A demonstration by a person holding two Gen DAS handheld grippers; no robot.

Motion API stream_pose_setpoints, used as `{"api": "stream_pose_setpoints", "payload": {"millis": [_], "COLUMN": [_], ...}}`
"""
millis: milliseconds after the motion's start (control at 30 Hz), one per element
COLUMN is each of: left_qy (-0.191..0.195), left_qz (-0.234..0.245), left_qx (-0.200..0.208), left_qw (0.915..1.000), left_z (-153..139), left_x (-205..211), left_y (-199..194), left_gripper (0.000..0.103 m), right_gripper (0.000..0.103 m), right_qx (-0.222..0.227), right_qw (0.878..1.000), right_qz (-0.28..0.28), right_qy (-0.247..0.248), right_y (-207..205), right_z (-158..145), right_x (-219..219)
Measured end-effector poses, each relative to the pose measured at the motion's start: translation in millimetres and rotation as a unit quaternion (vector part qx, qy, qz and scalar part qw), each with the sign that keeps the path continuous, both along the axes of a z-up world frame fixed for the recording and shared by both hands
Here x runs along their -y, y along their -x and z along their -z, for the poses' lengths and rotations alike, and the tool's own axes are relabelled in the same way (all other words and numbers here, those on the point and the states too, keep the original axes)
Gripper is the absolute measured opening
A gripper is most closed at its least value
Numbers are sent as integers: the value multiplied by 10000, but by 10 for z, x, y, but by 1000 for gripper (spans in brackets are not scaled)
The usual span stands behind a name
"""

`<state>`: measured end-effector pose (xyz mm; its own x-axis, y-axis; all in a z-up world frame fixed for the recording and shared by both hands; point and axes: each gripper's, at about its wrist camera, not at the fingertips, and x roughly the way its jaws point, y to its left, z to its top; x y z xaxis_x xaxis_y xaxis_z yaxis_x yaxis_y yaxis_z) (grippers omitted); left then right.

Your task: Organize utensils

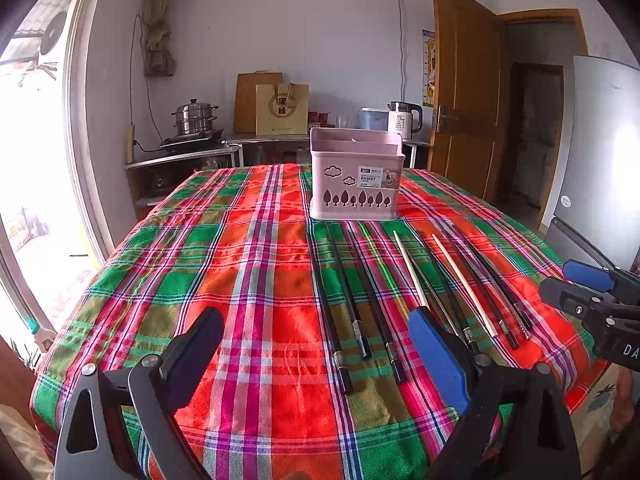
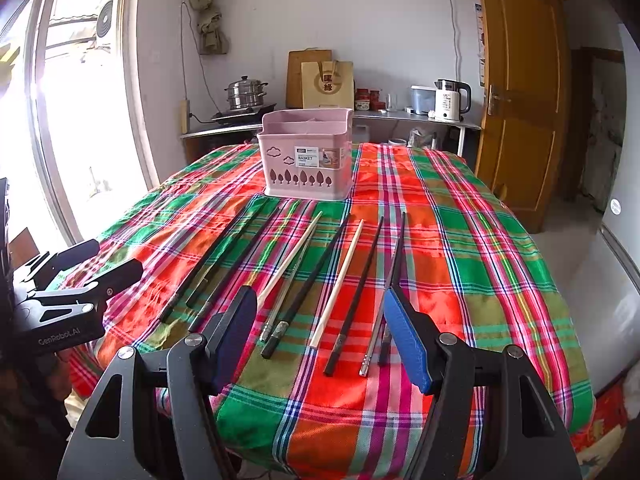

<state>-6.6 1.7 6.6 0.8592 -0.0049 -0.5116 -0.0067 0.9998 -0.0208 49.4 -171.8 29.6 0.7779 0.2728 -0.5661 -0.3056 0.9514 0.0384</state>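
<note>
My left claw (image 1: pixel 316 354) spread wide and empty, my right claw (image 2: pixel 320 334) likewise gaping over the chopsticks (image 2: pixel 316 280) – laid in a row on the plaid desk (image 2: pixel 460 240), pink utensil basket (image 2: pixel 306 156) behind them, its compartments' contents hidden.

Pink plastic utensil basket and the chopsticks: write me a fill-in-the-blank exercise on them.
1. The pink plastic utensil basket stands on a ____ tablecloth.
2. The cut-outs along the basket's bottom edge are shaped like ____.
3. Most of the chopsticks lying in front of the basket are ____ in colour.
4. The left claw and right claw both stand ____, holding nothing.

Missing words: plaid; trees; black; open
</note>
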Motion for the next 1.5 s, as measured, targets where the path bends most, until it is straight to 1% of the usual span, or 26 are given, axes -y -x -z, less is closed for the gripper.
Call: {"api": "stream_pose_setpoints", "payload": {"millis": [1500], "left_qy": [9], "left_qz": [-16], "left_qx": [-48], "left_qw": [10000], "left_z": [-37], "left_x": [-23], "left_y": [-7], "left_gripper": [94], "right_gripper": [66], "right_qx": [7], "right_qw": [10000], "right_qz": [-17], "right_qy": [18], "right_y": [-10], "right_z": [-14], "right_x": [-19]}}
